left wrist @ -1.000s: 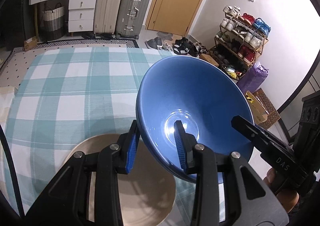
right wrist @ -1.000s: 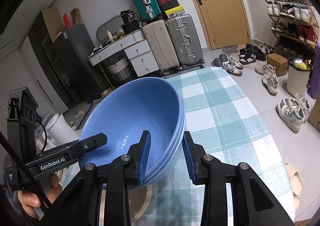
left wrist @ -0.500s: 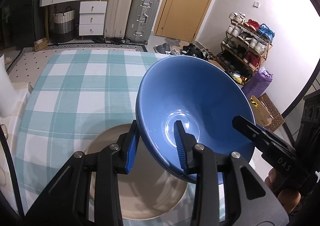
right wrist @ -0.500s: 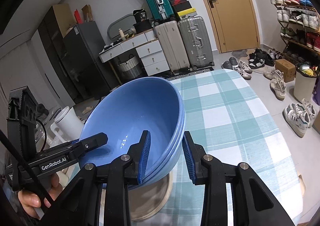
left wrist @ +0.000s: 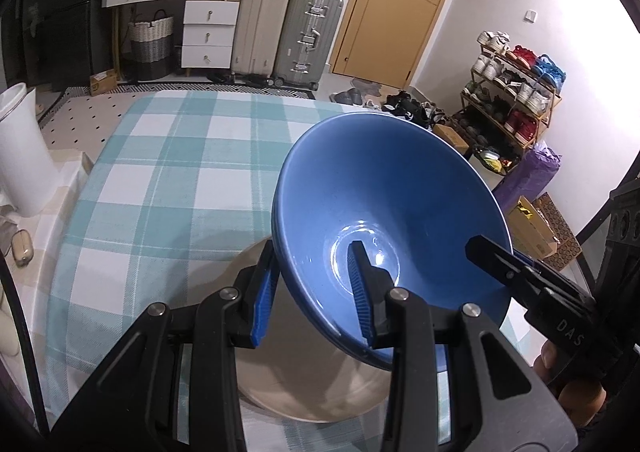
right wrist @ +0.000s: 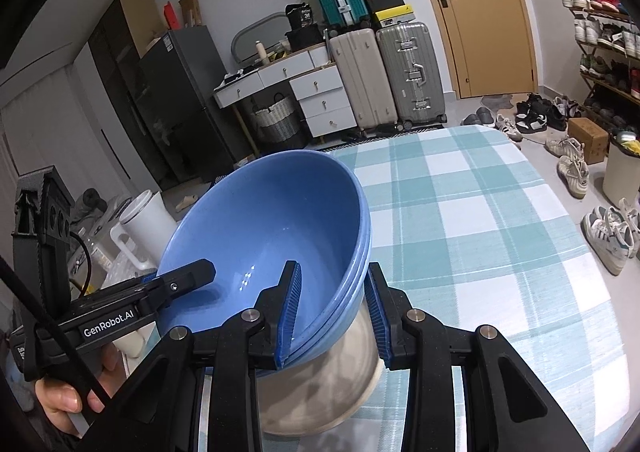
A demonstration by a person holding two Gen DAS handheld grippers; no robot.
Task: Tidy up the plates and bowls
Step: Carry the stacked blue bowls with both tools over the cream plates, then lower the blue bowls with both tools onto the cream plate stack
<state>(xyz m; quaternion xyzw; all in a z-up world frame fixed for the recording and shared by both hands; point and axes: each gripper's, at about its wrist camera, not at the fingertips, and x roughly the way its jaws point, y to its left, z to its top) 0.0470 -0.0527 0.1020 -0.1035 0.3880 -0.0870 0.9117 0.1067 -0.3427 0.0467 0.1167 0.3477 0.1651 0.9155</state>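
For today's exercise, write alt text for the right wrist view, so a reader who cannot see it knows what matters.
Two tools hold a stack of blue bowls by opposite rims: the right tool in the foreground, the left tool from the left. Beneath sits a cream plate on a teal checked tablecloth.

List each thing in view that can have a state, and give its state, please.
blue bowls: nested stack, tilted, held above the plate
left gripper: shut on the stack's rim
right gripper: shut on the opposite rim
beige plate: flat on the checked tablecloth
door: closed
drawers: closed
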